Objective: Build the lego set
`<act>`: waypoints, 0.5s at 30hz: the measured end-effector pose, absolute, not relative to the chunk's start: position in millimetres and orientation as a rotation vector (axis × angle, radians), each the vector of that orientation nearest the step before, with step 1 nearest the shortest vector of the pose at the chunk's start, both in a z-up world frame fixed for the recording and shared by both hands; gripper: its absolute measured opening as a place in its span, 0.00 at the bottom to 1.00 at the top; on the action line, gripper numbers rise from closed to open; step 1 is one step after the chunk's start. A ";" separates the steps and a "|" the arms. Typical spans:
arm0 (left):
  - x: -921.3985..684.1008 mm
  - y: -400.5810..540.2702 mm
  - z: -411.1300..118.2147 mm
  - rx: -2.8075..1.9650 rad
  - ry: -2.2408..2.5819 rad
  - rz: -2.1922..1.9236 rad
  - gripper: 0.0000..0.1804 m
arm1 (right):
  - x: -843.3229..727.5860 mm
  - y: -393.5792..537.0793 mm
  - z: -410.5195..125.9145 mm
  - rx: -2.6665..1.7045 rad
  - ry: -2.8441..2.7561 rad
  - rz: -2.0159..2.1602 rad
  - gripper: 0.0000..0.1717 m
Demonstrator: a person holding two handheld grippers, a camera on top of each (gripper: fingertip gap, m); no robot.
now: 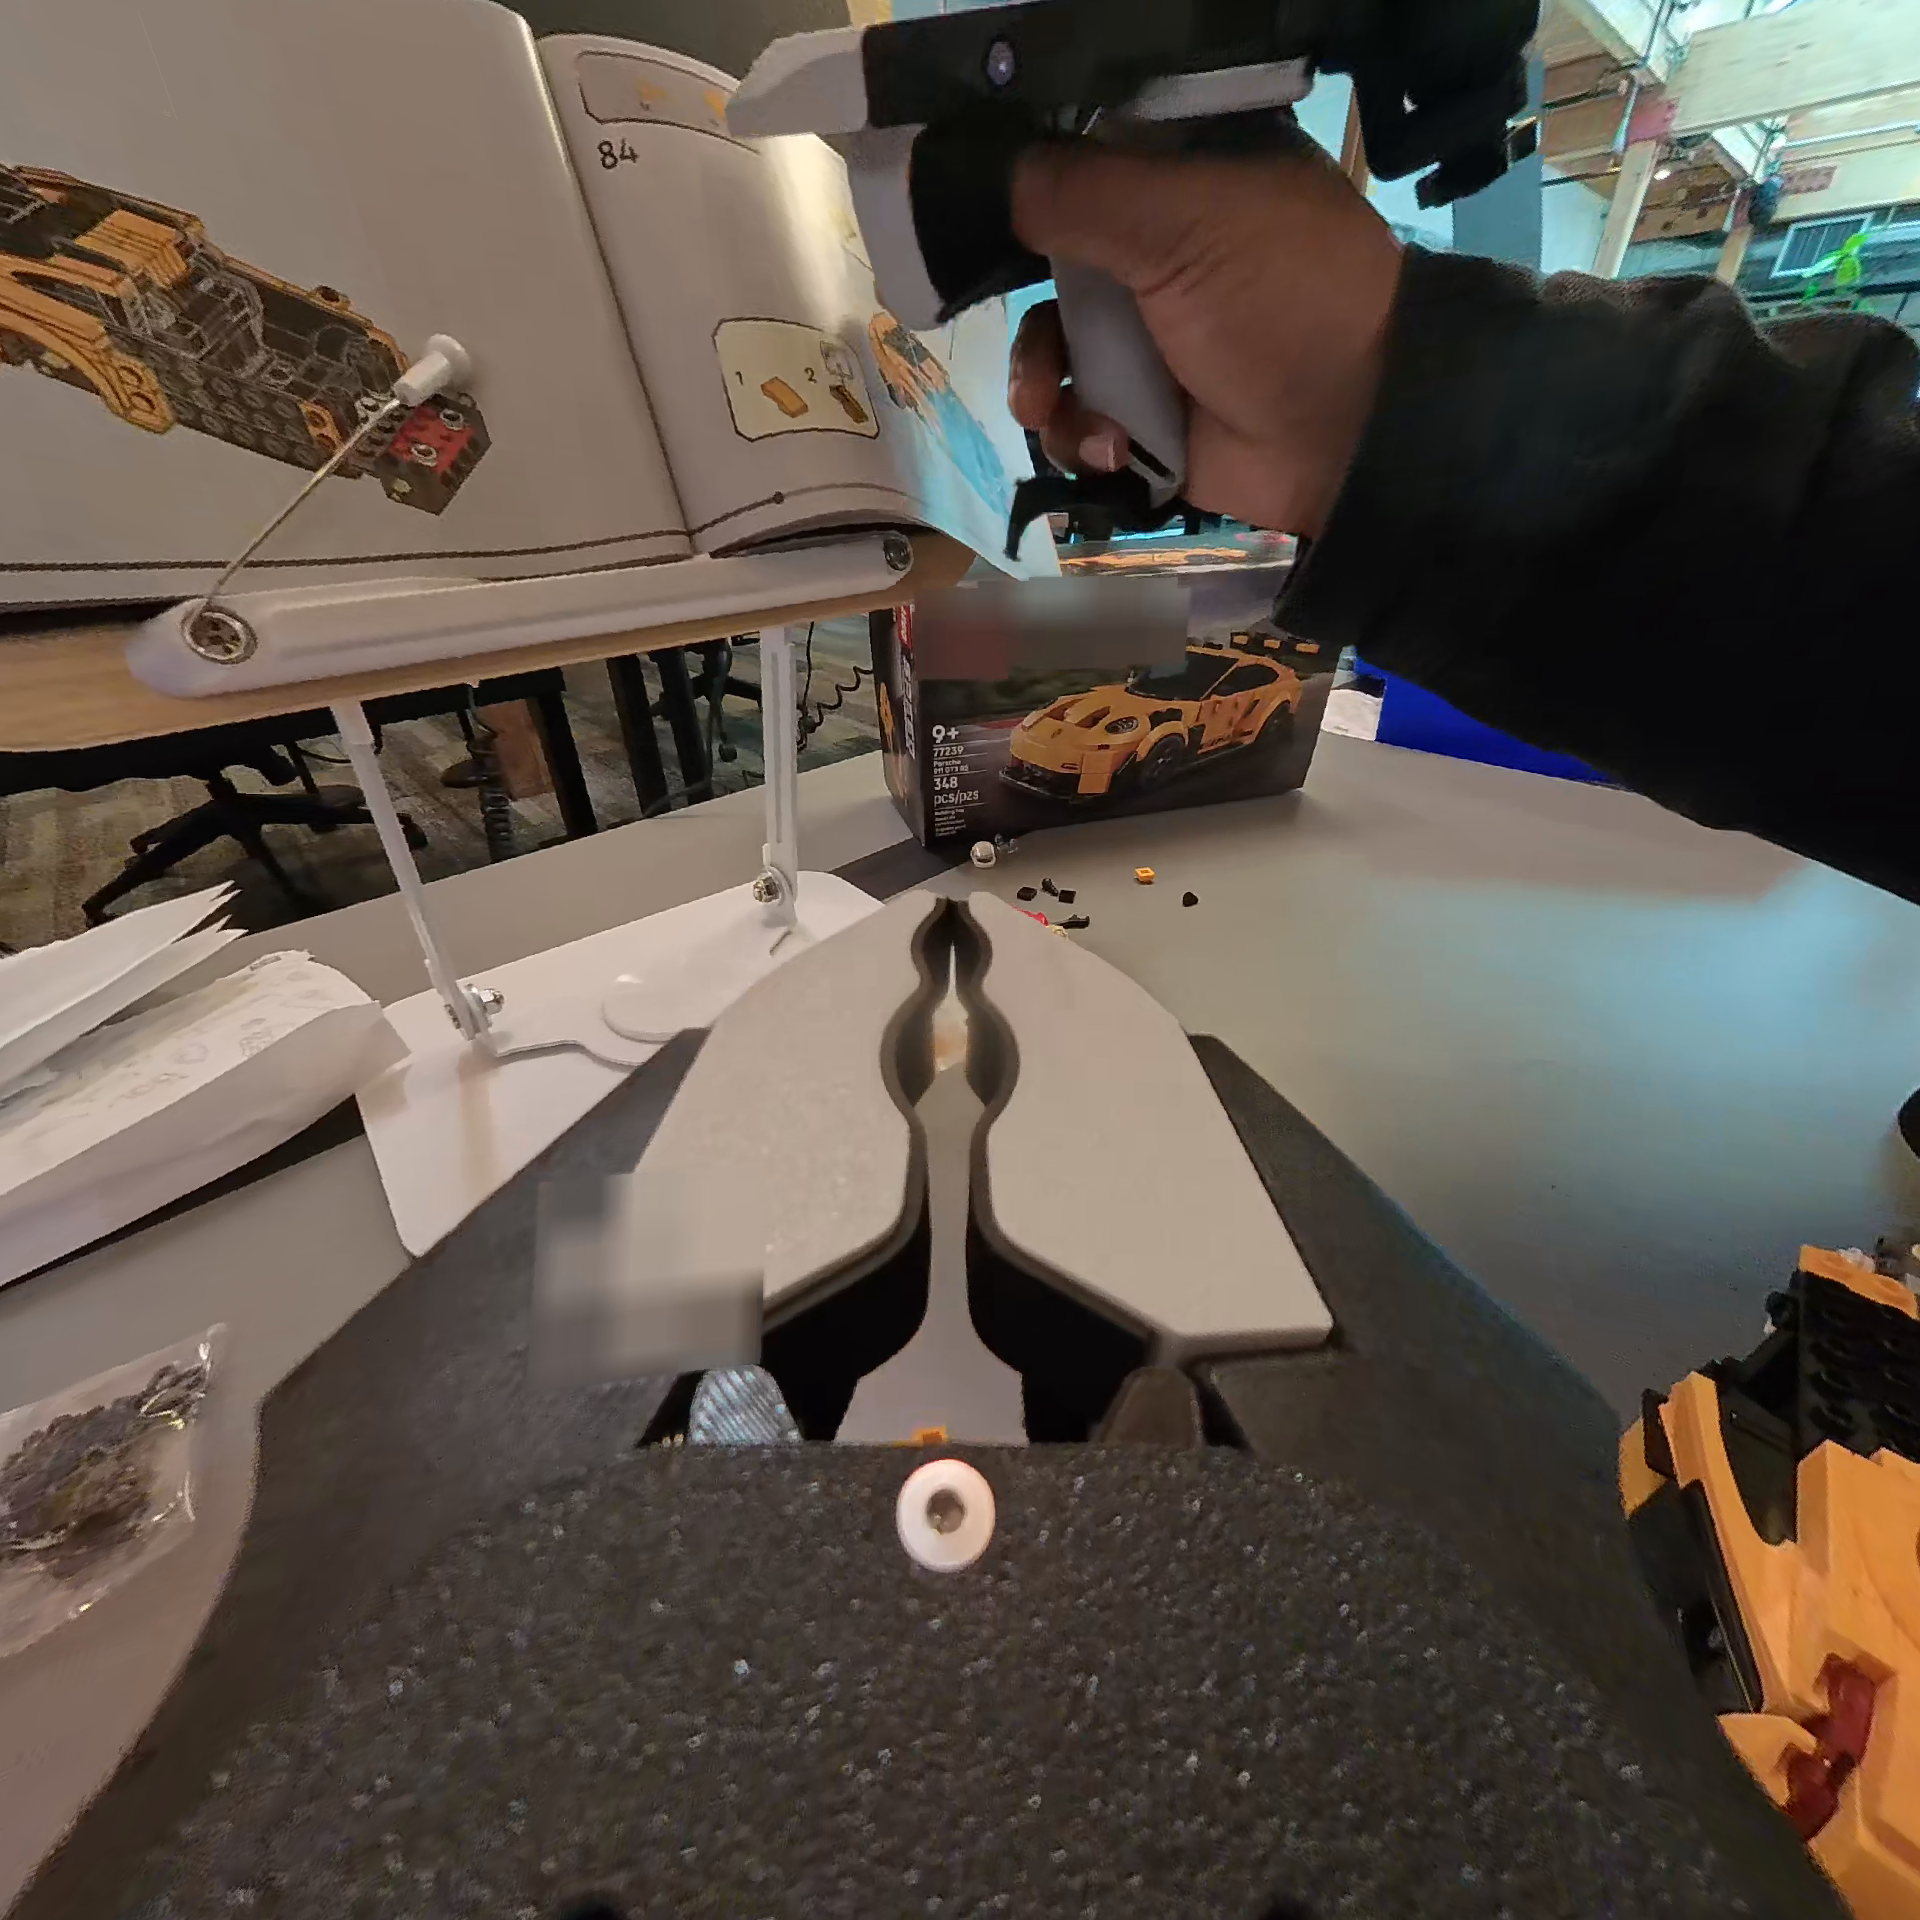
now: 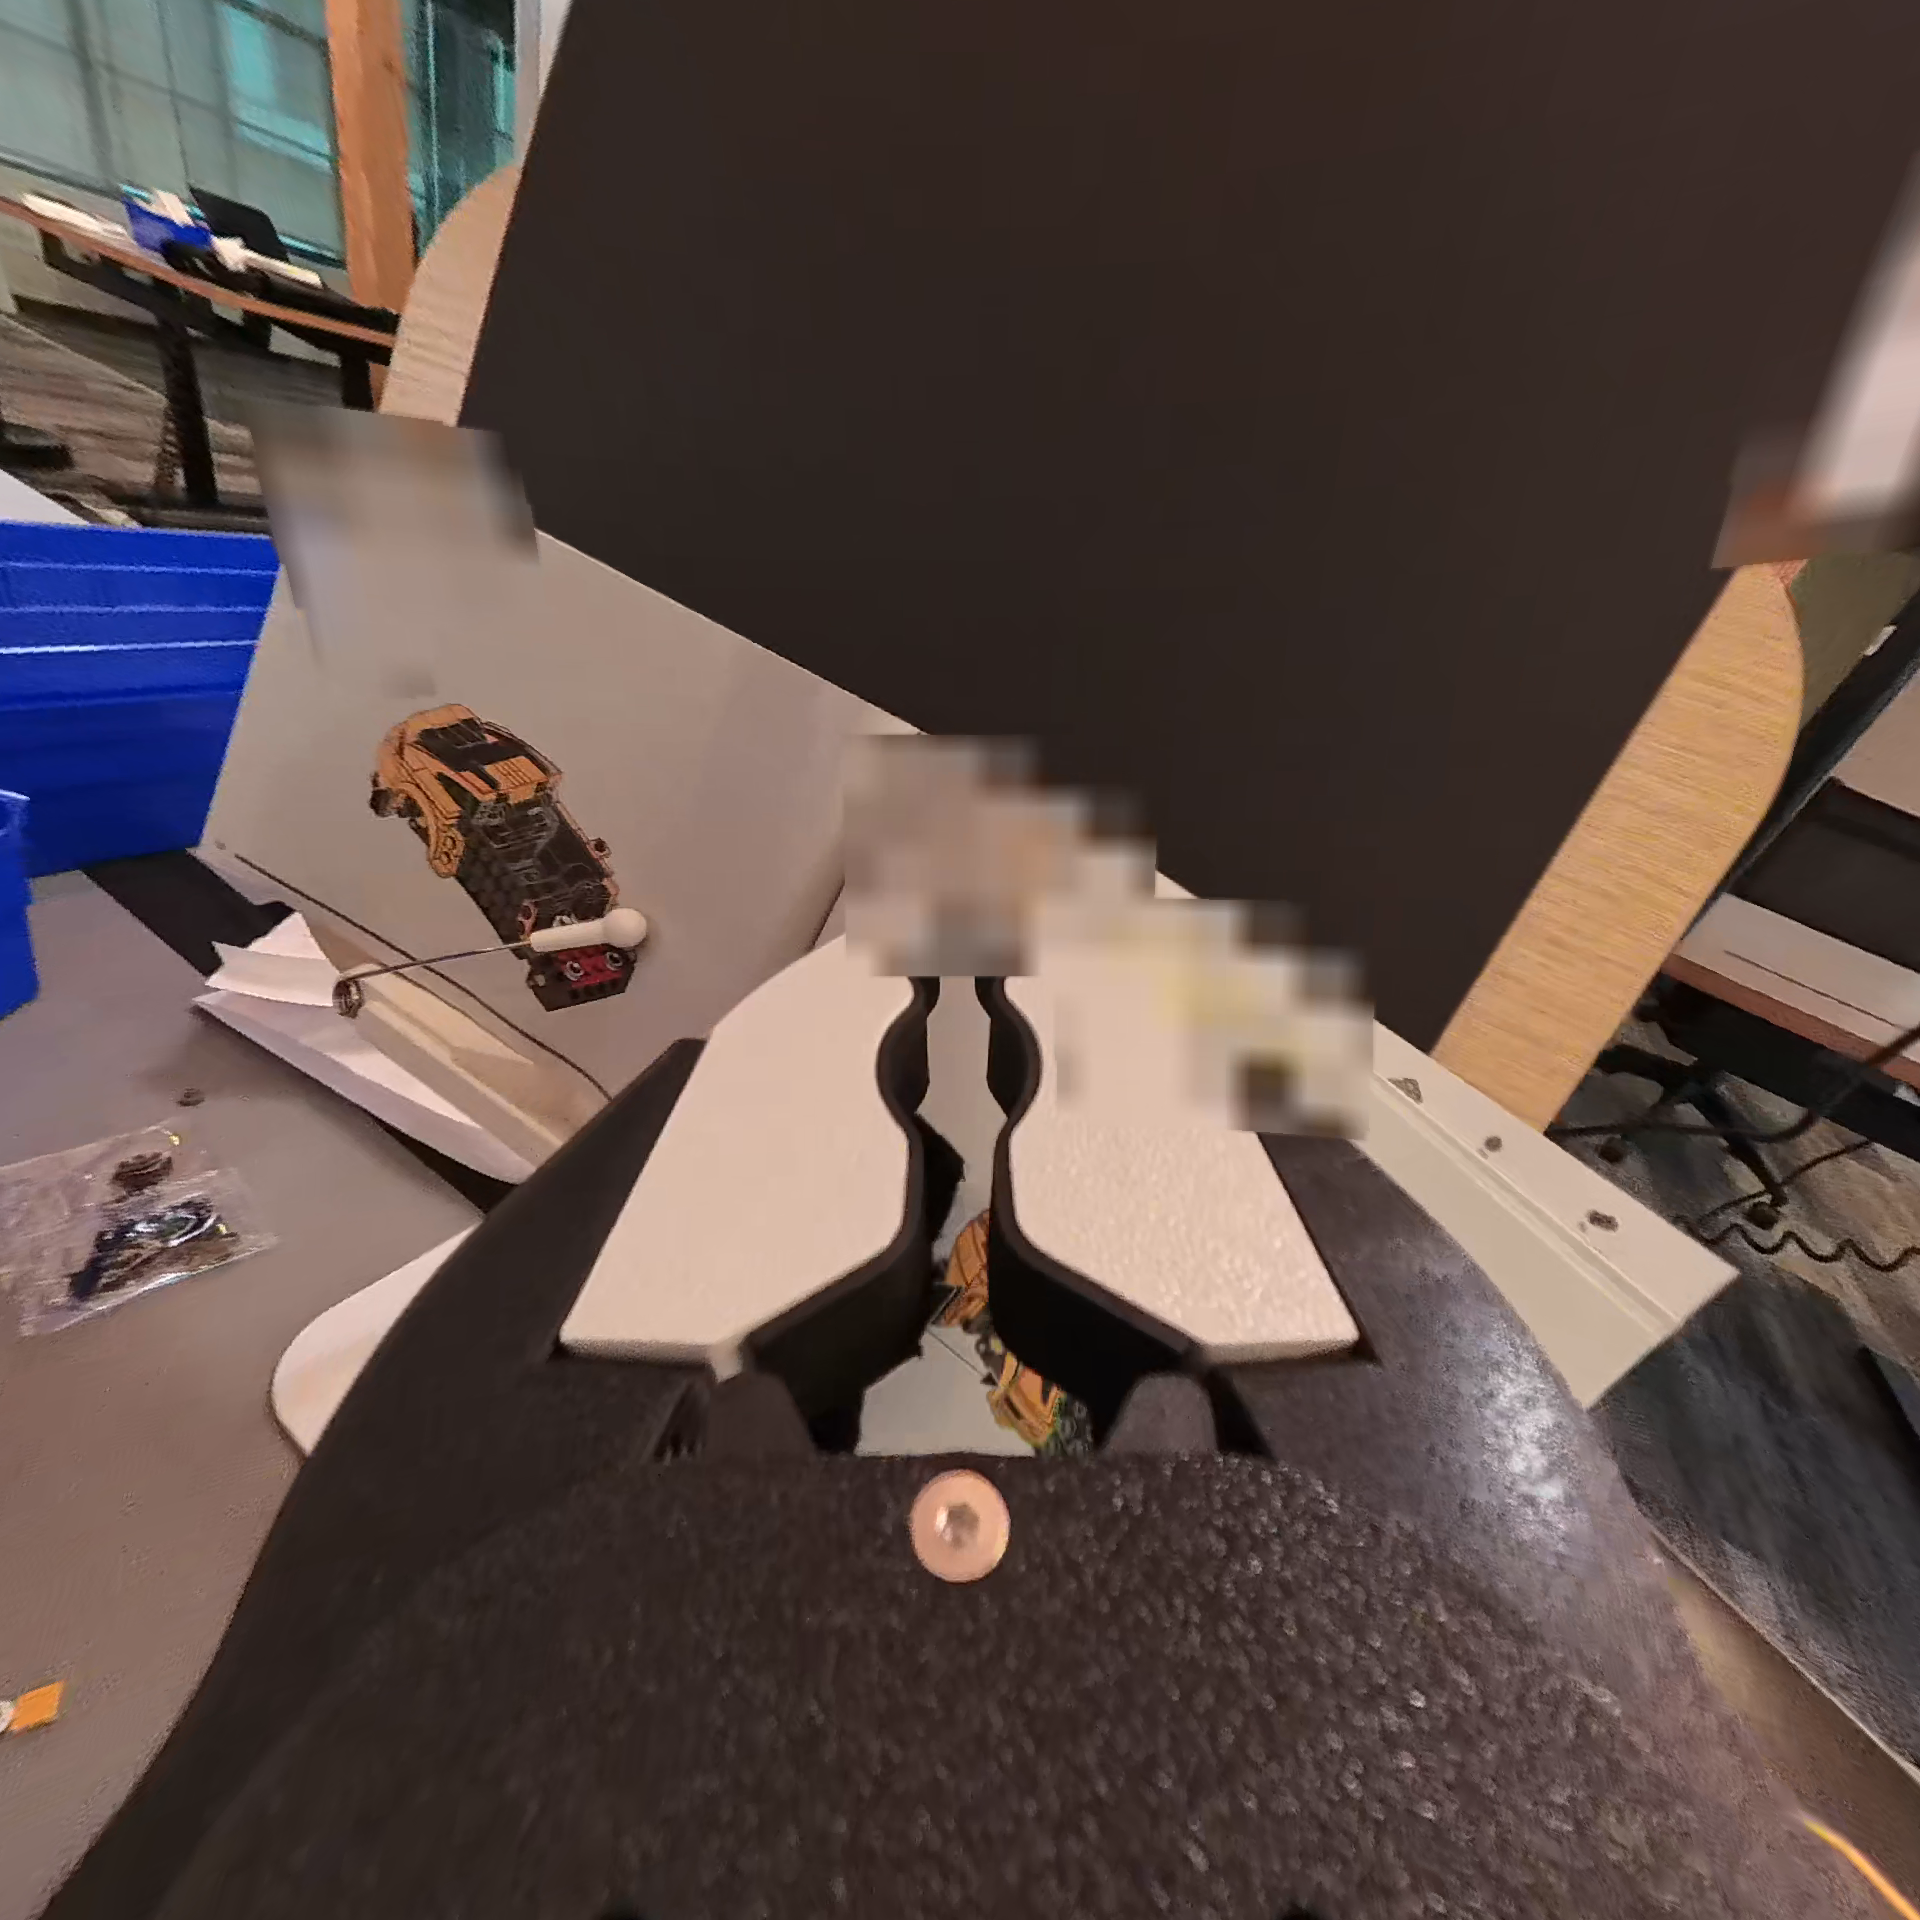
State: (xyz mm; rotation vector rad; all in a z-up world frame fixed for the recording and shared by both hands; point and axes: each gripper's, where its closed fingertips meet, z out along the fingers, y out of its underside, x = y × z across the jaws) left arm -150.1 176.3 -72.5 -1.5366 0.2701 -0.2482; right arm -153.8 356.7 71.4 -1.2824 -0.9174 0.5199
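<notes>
My left gripper (image 1: 951,916) is shut with nothing between its pads, low over the grey table (image 1: 1455,987). An open instruction booklet (image 1: 416,312) rests on a white stand (image 1: 520,623) at upper left, with a wire clip (image 1: 436,369) on its left page. A hand (image 1: 1195,312) holds my right gripper (image 1: 831,156) up at the booklet's right page. In the right wrist view the right gripper (image 2: 956,987) has its fingers a little apart. Its tips are hidden under a blurred patch. A large dark sheet (image 2: 1143,416) stands right in front of it, beside the page with a car drawing (image 2: 488,821).
A toy car set box (image 1: 1101,727) stands on the table, with small loose pieces (image 1: 1070,899) before it. A partly built orange car (image 1: 1787,1507) sits at right. A bag of pieces (image 1: 94,1455) and white paper bags (image 1: 156,1039) lie at left. A blue bin (image 2: 125,675) stands behind the stand.
</notes>
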 end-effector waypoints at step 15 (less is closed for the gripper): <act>-165.0 164.3 -38.0 -1.477 0.231 -0.191 0.00 | -125.1 311.7 56.7 -1.218 -0.980 0.575 0.03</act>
